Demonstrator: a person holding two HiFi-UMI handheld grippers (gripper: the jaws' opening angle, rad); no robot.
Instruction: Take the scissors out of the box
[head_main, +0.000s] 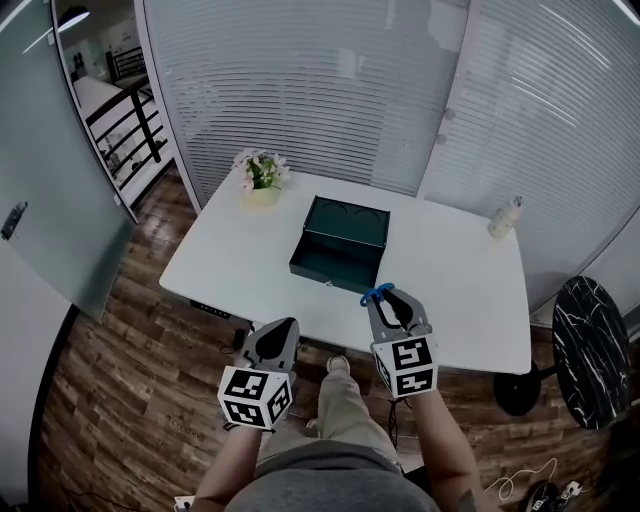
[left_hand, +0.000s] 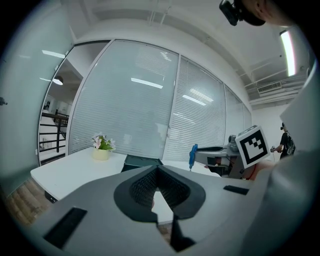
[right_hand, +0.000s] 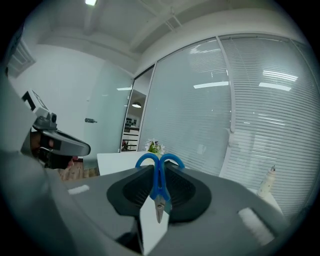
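A dark green box (head_main: 338, 246) sits mid-table on the white table (head_main: 460, 300). My right gripper (head_main: 386, 296) hovers over the table's near edge, just in front of the box, and is shut on blue-handled scissors (head_main: 378, 293). In the right gripper view the scissors (right_hand: 159, 187) stand between the pads, loops outward and metal tip pointing back toward the camera. My left gripper (head_main: 288, 325) hangs off the near edge to the left, jaws together with nothing in them. The left gripper view shows the box (left_hand: 142, 160) ahead and the scissors (left_hand: 192, 154) at the right gripper's tip.
A small pot of flowers (head_main: 261, 181) stands at the table's far left corner and a pale bottle (head_main: 506, 216) at the far right. A black marble round table (head_main: 595, 350) is to the right. Glass walls with blinds run behind, over a wooden floor.
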